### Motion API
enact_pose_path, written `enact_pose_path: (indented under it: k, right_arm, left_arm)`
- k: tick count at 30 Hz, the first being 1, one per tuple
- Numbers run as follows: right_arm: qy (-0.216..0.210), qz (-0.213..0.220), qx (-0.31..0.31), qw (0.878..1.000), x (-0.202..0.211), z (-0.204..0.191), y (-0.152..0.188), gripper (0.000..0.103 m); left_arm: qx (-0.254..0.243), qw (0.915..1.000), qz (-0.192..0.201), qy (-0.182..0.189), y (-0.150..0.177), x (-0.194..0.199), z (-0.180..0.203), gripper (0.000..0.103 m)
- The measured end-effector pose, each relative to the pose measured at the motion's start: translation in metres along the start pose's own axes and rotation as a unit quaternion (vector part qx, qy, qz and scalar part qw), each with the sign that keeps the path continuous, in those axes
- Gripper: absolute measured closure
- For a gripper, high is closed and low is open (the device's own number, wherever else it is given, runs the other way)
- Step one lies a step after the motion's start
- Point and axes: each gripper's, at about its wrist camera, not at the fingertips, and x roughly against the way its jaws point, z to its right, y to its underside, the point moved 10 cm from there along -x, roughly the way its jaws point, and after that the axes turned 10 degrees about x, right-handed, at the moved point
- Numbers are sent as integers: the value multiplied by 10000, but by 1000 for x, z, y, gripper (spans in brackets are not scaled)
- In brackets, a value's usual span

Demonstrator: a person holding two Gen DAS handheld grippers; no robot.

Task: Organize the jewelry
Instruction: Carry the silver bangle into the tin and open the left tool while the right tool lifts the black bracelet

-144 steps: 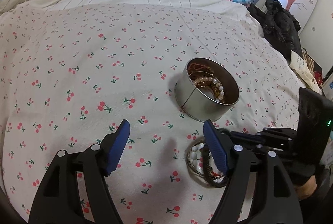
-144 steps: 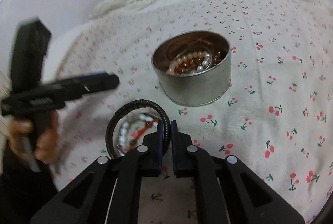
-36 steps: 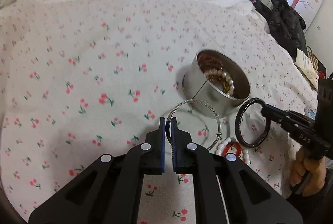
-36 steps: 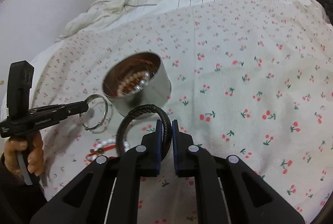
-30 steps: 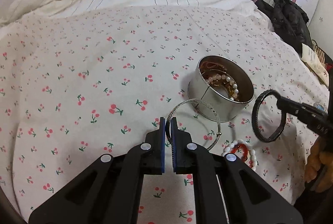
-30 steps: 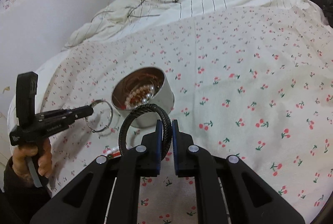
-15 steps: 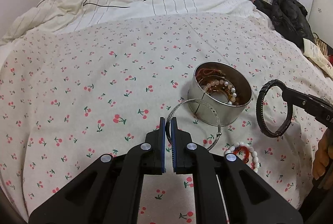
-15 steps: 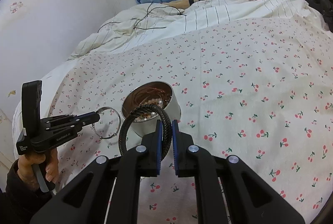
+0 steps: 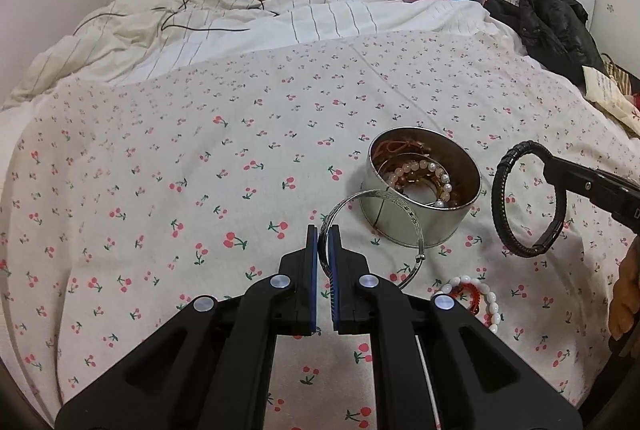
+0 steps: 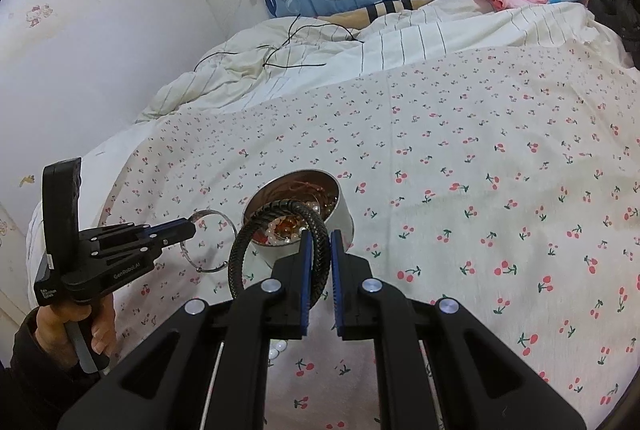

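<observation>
Both tongs lifted since earlier: left tongs (image 9: 323,242) pinch silver bangle (image 9: 374,230), right tongs (image 10: 319,250) pinch black bracelet (image 10: 276,242). Tin (image 9: 420,214) holds pearl strands, maybe cords. Bead bracelet (image 9: 476,296) on bed clear only in left view.

Open cherry-print bed (image 9: 200,158) lies left of and beyond the tin (image 9: 420,214). Near side of the tin is crowded: silver bangle (image 9: 374,226) overlaps its wall, bead bracelet (image 9: 472,300) lies just beside. Black bracelet (image 9: 528,198) hangs right of the tin.
</observation>
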Motion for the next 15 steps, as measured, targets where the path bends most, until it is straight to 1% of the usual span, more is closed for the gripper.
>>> enact_pose_path:
  k: [3, 7, 13, 15]
  right_arm:
    - [-10, 60, 28, 10000, 0, -2, -5, 93]
    - [3, 124, 107, 9999, -2, -4, -16, 93]
    - [218, 346, 226, 9989, 1, 8, -50, 93]
    - [310, 394, 276, 9984, 1, 14, -60, 93]
  left_arm:
    - [-11, 10000, 61, 24, -3, 3, 3, 98]
    - [92, 9995, 150, 265, -14, 10, 8, 98]
    - [129, 9974, 249, 664, -40, 10, 30, 98]
    - [48, 9975, 250, 663, -46, 4, 37, 98]
